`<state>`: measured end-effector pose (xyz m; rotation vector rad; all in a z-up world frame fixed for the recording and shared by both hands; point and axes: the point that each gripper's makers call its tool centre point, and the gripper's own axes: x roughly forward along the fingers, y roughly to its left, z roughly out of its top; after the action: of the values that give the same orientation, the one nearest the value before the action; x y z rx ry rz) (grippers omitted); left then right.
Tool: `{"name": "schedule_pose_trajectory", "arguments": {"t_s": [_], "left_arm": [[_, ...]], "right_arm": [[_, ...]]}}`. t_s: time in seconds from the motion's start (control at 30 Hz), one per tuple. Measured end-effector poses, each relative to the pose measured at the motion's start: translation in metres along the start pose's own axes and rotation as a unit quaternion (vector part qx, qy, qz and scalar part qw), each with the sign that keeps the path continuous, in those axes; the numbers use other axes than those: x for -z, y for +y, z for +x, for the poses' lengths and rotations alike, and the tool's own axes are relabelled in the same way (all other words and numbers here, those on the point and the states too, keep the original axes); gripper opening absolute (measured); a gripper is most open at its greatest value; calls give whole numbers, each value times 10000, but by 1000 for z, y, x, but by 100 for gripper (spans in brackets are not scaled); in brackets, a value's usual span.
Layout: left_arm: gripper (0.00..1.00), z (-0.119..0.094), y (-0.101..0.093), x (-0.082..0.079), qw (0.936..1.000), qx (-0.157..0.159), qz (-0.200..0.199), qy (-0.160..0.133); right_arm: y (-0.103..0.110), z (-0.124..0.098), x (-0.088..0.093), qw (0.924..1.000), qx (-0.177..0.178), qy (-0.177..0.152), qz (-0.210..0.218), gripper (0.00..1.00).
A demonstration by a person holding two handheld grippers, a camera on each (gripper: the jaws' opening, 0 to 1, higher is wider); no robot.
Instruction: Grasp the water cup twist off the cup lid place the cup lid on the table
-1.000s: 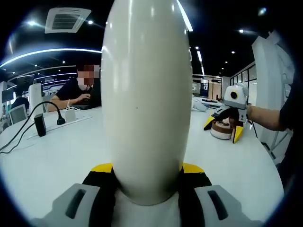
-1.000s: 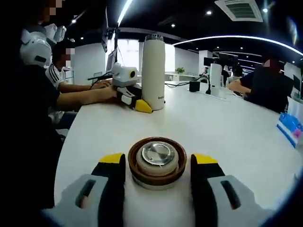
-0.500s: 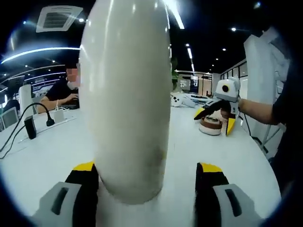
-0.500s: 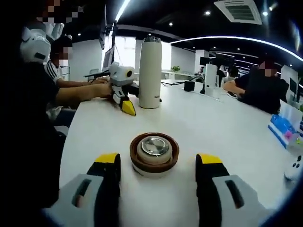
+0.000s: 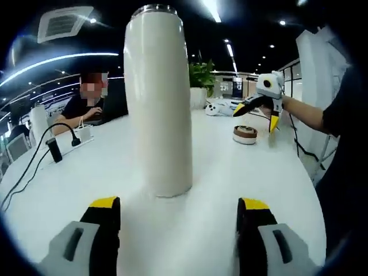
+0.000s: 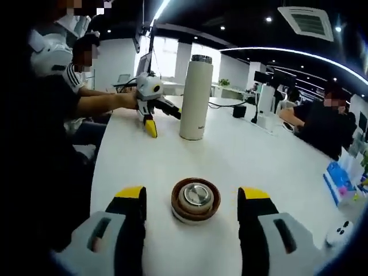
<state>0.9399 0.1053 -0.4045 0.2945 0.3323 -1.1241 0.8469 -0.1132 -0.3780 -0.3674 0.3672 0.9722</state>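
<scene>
The tall white water cup [image 5: 159,103] stands upright on the white table [image 5: 80,178], its top uncovered, just ahead of my open left gripper [image 5: 178,215] and outside its jaws. In the right gripper view the same cup [image 6: 195,98] stands farther off, with the left gripper [image 6: 150,109] beside it on the left. The brown cup lid [image 6: 195,200] lies upside down on the table, a little ahead of my open right gripper [image 6: 192,207], free of it. From the left gripper view the lid [image 5: 245,134] sits at the far right, below the raised right gripper [image 5: 259,106].
A black plug and cable [image 5: 54,149] with a power strip lie at the left of the table. A potted plant [image 5: 201,80] stands behind the cup. People sit at the far side [image 6: 322,123]. A blue packet [image 6: 342,181] lies near the right edge.
Both grippers opened and drew back. The left one let go of the cup, which now stands alone. The right one released the lid and lifted away from it.
</scene>
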Motion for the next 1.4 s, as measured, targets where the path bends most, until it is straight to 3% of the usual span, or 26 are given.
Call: {"name": "schedule_pose_trajectory", "arguments": {"t_s": [0.13,0.4,0.6,1.03,1.2,1.4], "left_arm": [[86,-22,-6,-6,9980,180,-608,31],[89,-58,-4,-42,9959,235,-855,-177],[89,-81,-6,-71,9970,345,-670,-149],[89,-114,-29,-109,9963,550,-68,650],[89,-122,-24,-123,9960,421,184,765],[89,-133,-23,-135,9955,448,122,829]], "right_arm": [[3,0,-11,9995,-171,198,-183,66],[7,-4,-30,9969,-420,489,-450,66],[5,-14,-41,9957,-495,605,-499,66],[6,-43,-74,9927,-579,935,-494,71],[5,-56,-81,9911,-527,1051,-618,72],[7,-67,-92,9902,-500,1066,-745,72]]}}
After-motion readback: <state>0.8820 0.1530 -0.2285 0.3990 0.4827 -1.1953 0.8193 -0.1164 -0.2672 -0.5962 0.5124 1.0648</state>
